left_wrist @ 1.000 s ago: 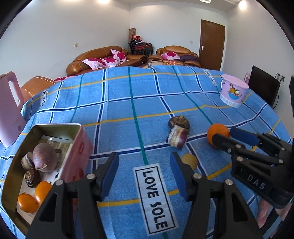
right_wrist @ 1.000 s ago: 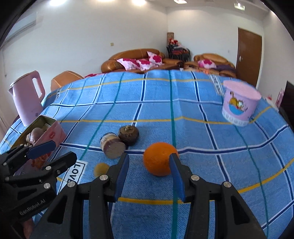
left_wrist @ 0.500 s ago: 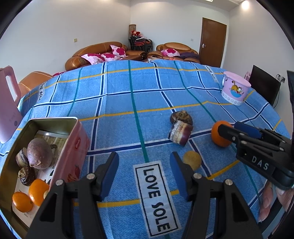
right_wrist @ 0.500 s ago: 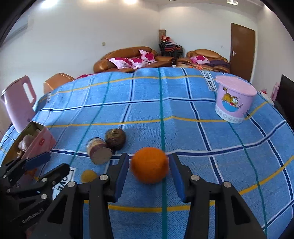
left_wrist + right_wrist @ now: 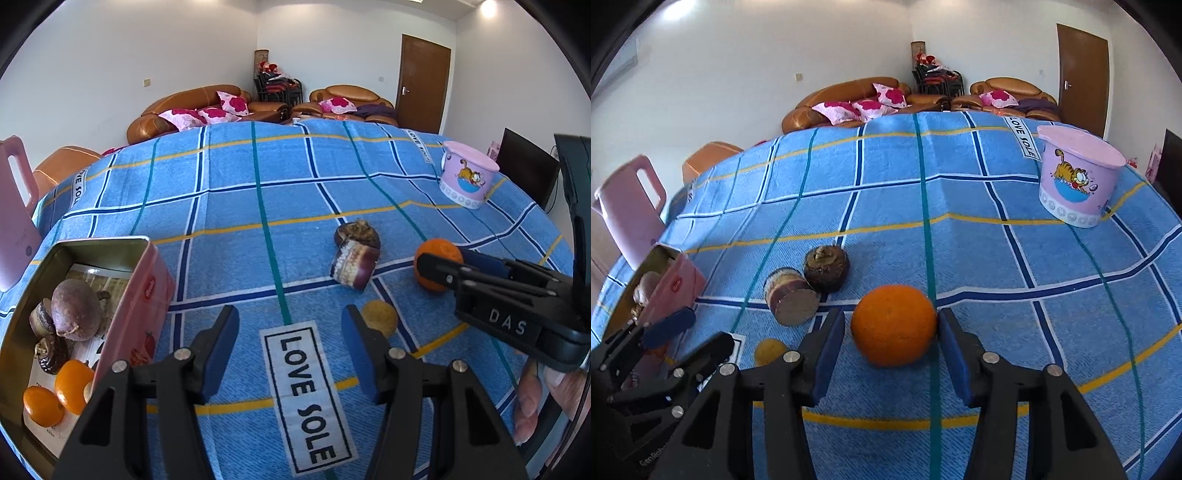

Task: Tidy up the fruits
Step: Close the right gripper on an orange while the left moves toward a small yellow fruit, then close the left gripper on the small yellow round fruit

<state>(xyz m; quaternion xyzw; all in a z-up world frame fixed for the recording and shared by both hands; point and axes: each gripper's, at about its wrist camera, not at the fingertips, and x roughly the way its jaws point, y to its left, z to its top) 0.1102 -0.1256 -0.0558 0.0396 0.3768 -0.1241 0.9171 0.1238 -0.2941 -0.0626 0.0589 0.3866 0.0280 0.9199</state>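
Note:
An orange point(image 5: 894, 325) lies on the blue checked cloth between the open fingers of my right gripper point(image 5: 891, 334); the right pad touches it and a small gap shows on the left. It also shows in the left wrist view point(image 5: 436, 264). My left gripper point(image 5: 290, 347) is open and empty above the "LOVE SOLE" label. A pink tin point(image 5: 147, 280) at the left holds two small oranges point(image 5: 59, 391), a purple fruit point(image 5: 75, 314) and dark pieces. A cut purple fruit point(image 5: 352, 264), a dark round fruit point(image 5: 356, 232) and a small yellow fruit point(image 5: 380, 317) lie between the grippers.
A pink bucket with a cartoon cat point(image 5: 1078, 181) stands at the far right of the table. A pink kettle point(image 5: 631, 206) stands at the left edge behind the tin point(image 5: 672, 284). Sofas and a door are behind the table.
My right gripper has moved forward around the orange, which now sits deeper between its fingers. My left gripper has drifted slightly, still open.

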